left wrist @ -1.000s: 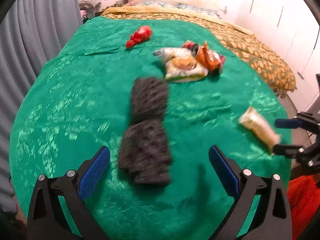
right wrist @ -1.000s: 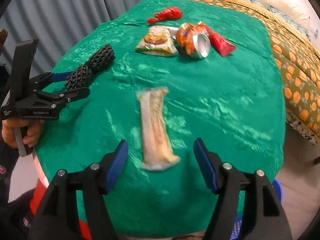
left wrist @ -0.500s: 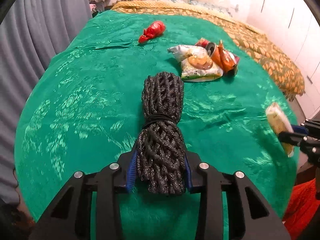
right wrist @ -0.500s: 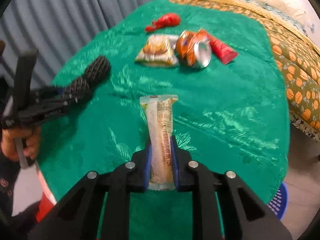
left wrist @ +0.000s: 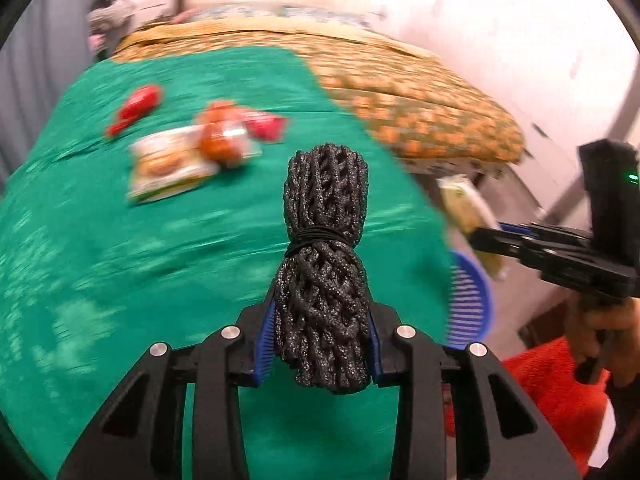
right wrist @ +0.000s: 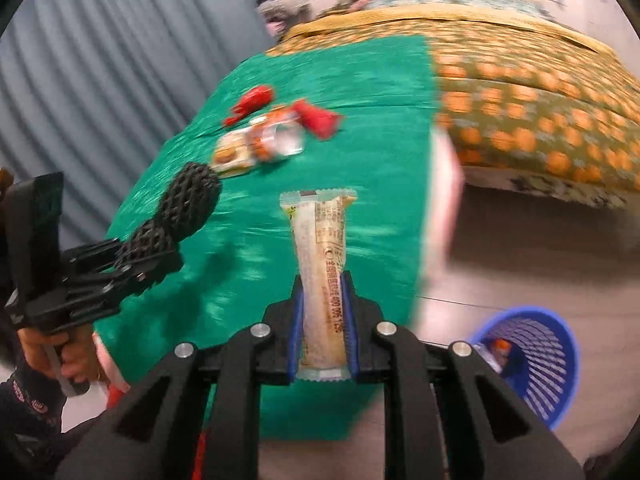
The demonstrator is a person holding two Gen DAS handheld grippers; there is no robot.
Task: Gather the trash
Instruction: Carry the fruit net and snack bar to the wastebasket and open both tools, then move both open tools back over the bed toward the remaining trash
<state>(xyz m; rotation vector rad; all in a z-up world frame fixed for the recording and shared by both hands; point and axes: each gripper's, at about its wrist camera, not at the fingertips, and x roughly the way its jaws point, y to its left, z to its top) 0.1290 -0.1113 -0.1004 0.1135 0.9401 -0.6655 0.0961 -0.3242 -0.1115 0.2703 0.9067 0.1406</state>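
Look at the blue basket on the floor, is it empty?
No, the blue basket already holds something orange and something clear near its rim in the right wrist view.

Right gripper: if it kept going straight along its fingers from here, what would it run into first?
Probably the green cloth on the bed. The right gripper, shut on the snack wrapper, points down at bare cloth near its right edge. The blue basket sits off to the right. Blur makes depth uncertain.

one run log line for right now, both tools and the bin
left tool: shut on black foam net | right tool: shut on snack bar wrapper | blue basket: on floor beside bed, nothing dropped yet
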